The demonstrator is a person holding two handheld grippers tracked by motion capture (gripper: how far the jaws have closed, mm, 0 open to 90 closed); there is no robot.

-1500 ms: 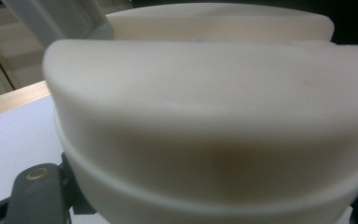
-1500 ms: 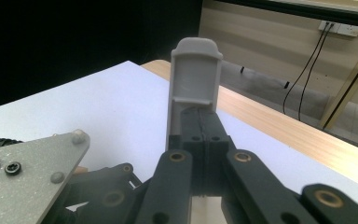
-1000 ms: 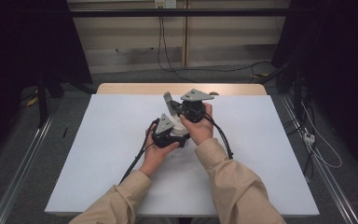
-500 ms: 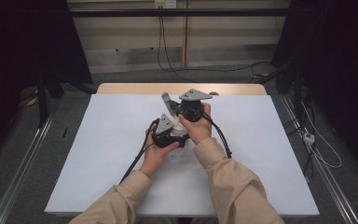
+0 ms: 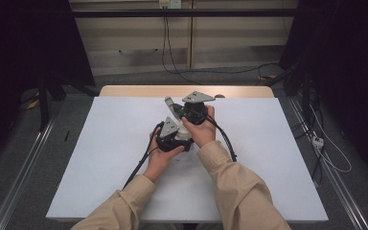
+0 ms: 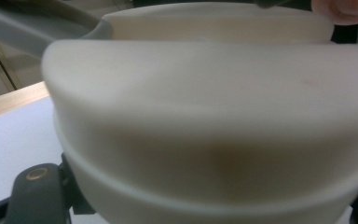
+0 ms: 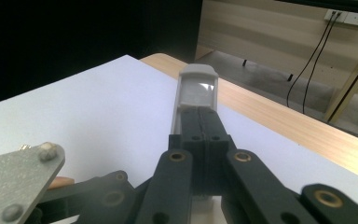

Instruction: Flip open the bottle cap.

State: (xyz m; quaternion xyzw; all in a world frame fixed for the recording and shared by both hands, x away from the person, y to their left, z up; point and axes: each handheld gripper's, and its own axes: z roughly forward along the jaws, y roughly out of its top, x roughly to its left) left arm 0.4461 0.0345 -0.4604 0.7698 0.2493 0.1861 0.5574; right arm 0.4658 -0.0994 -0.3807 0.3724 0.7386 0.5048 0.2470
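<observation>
Near the middle of the white, matte table sheet, both hands are meeting close together, the forearms in tan sleeves coming in from the near edge. The left hand is cupping the left gripper, a black body with a grey three-cornered plate on top. In the left gripper view a smooth, cream-coloured rounded plastic piece is sitting right up against the camera, blurred; whether those jaws are parted or closed cannot be told. The right hand is holding the right gripper just beyond and above the left one, tilted toward the far side. Its black jaws are pressed together on a slim, pale grey rectangular plastic piece with a rounded top, standing upright between them. A light wooden table edge is running behind, with black cables trailing over the sheet.
</observation>
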